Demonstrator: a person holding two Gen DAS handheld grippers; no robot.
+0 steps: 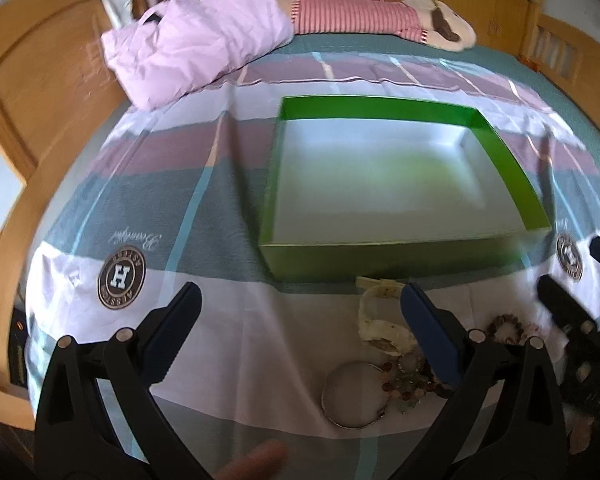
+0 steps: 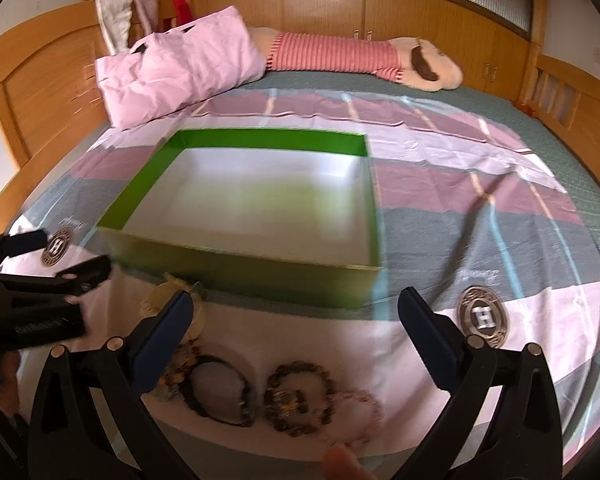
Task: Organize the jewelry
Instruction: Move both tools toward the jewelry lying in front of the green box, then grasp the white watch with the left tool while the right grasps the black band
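Both tongs gaping, left tongs [image 1: 300, 308], right tongs [image 2: 296, 316], jewelry [image 2: 300, 396] (blurred) before green box [image 1: 380, 264]

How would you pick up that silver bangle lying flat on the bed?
Grip the silver bangle across its thin rim, one finger inside the ring and one outside. Come from above with the left tool, at the left side of the ring: it lies flat there on bare cloth, while beaded pieces crowd its right side.

Green box [image 1: 384, 184] lies open; jewelry pile [image 2: 260, 384] crowds its near wall.
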